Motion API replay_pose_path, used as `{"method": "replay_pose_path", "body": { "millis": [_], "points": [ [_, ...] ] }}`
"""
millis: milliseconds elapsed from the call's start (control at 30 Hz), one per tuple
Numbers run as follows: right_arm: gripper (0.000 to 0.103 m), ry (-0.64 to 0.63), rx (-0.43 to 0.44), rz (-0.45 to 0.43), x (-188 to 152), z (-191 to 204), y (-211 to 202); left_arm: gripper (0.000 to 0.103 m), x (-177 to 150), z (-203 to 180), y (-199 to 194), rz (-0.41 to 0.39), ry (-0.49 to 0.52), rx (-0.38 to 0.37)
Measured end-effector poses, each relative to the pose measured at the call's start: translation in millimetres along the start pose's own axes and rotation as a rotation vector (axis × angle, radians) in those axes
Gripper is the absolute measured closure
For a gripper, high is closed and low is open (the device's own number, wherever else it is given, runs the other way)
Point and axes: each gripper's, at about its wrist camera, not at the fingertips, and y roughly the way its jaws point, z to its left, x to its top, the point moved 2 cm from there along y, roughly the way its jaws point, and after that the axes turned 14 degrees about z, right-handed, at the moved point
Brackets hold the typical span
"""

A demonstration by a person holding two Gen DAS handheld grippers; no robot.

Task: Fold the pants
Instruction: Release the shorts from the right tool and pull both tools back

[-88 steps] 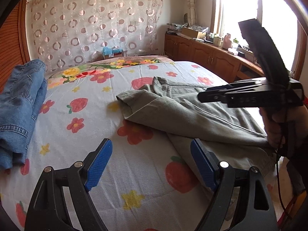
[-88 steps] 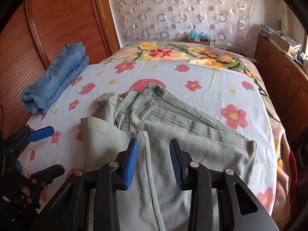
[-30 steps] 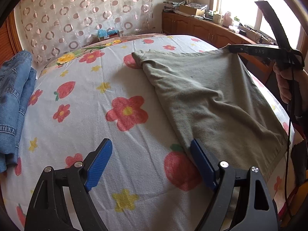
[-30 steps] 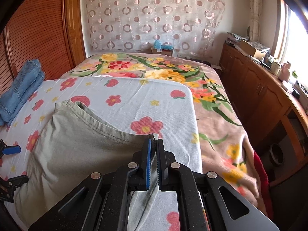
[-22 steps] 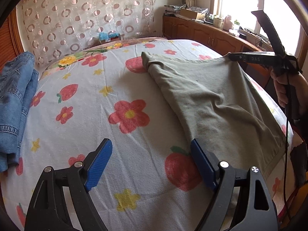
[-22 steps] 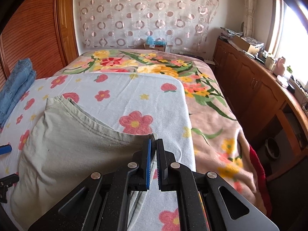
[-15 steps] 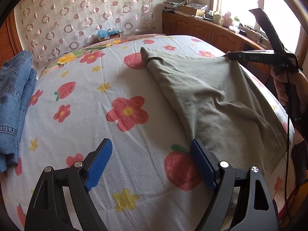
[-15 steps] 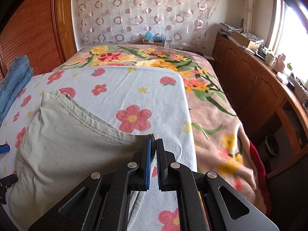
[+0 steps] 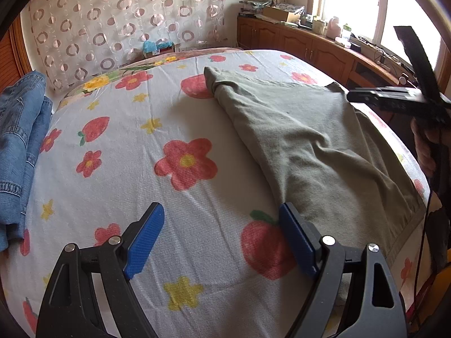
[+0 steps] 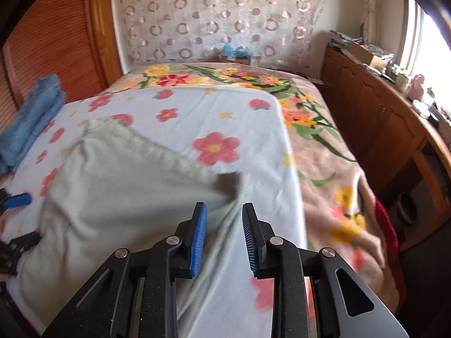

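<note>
Olive-green pants (image 9: 310, 138) lie spread on the flowered bed sheet (image 9: 135, 169), running from the bed's middle toward its right edge. They also show, blurred, in the right wrist view (image 10: 121, 197). My left gripper (image 9: 220, 236) is open and empty over the sheet, its right finger at the pants' near left edge. My right gripper (image 10: 224, 236) is open just above the pants' right corner, with nothing between the pads. It shows side-on in the left wrist view (image 9: 394, 101).
Folded blue jeans (image 9: 19, 146) lie at the bed's left side by a wooden wardrobe (image 10: 48, 42). A wooden cabinet (image 10: 389, 124) with clutter runs along the right wall under the window. A flowered blanket (image 10: 324, 140) covers the bed's far and right sides.
My right gripper has opened and let go of the pants' corner. The pants have dropped flat onto the bed. The left gripper has stayed open in place.
</note>
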Motion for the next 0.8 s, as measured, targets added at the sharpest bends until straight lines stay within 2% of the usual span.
{"method": "replay_pose_path", "body": {
  "millis": [100, 267, 400, 467, 533, 633, 733, 800],
  "points": [
    [0.075, -0.038, 0.013, -0.010, -24, 15, -10, 0.019, 0, 0, 0, 0.000, 0.000, -0.001],
    [0.075, -0.068, 0.085, 0.002, -61, 28, -20, 0.019, 0, 0, 0, 0.000, 0.000, 0.001],
    [0.073, -0.096, 0.053, -0.004, -75, 30, -22, 0.019, 0, 0, 0, 0.000, 0.000, 0.000],
    [0.068, -0.109, 0.053, -0.018, -78, 28, -23, 0.019, 1, 0, 0, 0.000, 0.000, 0.000],
    [0.057, -0.120, 0.063, -0.025, -80, 30, -26, 0.019, 1, 0, 0, 0.001, 0.000, 0.000],
    [0.049, -0.126, 0.062, -0.033, -83, 38, -25, 0.019, 1, 1, 0, 0.000, 0.000, 0.000],
    [0.046, -0.131, 0.057, -0.029, -84, 41, -24, 0.019, -1, -1, -5, -0.024, 0.009, 0.010],
    [0.046, -0.125, 0.054, -0.027, -85, 44, -23, 0.019, -6, -3, -14, -0.050, 0.015, -0.015]
  ]
}}
